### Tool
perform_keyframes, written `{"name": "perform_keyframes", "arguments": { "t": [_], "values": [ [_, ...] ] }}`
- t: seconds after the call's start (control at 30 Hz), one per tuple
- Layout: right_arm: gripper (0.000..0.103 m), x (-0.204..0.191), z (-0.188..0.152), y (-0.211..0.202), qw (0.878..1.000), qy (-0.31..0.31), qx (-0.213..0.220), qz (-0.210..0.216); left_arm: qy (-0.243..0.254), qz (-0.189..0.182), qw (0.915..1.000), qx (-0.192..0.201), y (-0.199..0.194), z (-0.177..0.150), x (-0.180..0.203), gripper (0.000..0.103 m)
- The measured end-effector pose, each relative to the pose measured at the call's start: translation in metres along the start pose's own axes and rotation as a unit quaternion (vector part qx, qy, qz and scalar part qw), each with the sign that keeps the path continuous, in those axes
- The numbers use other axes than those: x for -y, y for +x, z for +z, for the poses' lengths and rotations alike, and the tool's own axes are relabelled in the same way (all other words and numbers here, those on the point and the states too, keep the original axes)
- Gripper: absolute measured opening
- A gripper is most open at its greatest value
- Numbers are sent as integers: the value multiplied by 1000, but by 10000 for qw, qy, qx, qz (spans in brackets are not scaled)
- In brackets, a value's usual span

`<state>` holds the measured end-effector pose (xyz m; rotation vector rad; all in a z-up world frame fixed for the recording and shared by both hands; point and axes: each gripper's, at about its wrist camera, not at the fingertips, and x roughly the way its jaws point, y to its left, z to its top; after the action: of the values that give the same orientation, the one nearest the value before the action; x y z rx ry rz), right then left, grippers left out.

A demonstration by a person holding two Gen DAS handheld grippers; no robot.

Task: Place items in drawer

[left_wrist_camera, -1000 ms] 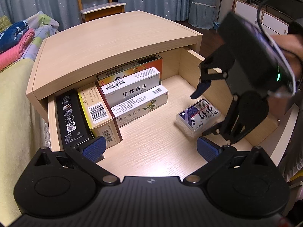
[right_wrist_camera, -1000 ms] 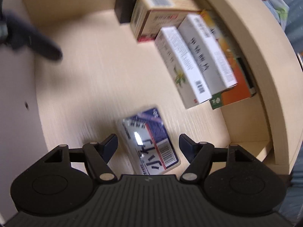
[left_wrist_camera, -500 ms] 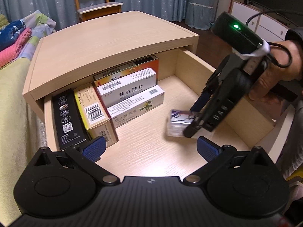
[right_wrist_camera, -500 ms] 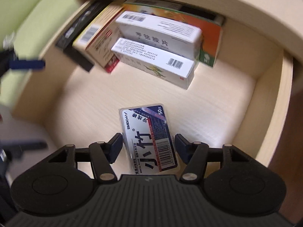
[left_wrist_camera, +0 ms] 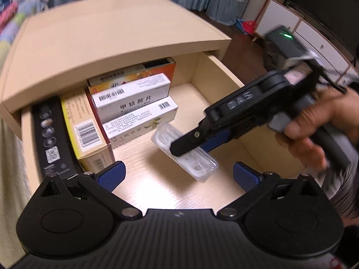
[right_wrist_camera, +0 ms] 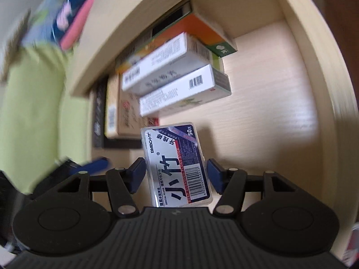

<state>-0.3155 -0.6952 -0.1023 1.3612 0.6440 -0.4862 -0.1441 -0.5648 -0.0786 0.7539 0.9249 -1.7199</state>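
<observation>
While left tongs gape, right tongs pinch floss box (over drawer).

The open pale wooden drawer holds medicine boxes along its back and a black box at left.

We see our right gripper clamping the floss-stick case above the drawer floor, near the stacked medicine boxes.
</observation>
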Motion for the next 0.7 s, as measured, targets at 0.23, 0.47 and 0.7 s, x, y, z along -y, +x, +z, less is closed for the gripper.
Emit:
{"name": "perform_keyframes", "arguments": {
  "t": [0.23,0.47,0.7],
  "values": [
    [57,9,-18,-15,9943,596,464,752,-554,-98,9983,142,10,9,2,93],
    [56,7,-36,-19,9903,783,490,1037,-261,-9,9996,-51,15,8,14,41],
    [56,-18,-34,-37,9959,-573,600,368,271,89,9989,-375,21,6,26,38]
  ]
}}
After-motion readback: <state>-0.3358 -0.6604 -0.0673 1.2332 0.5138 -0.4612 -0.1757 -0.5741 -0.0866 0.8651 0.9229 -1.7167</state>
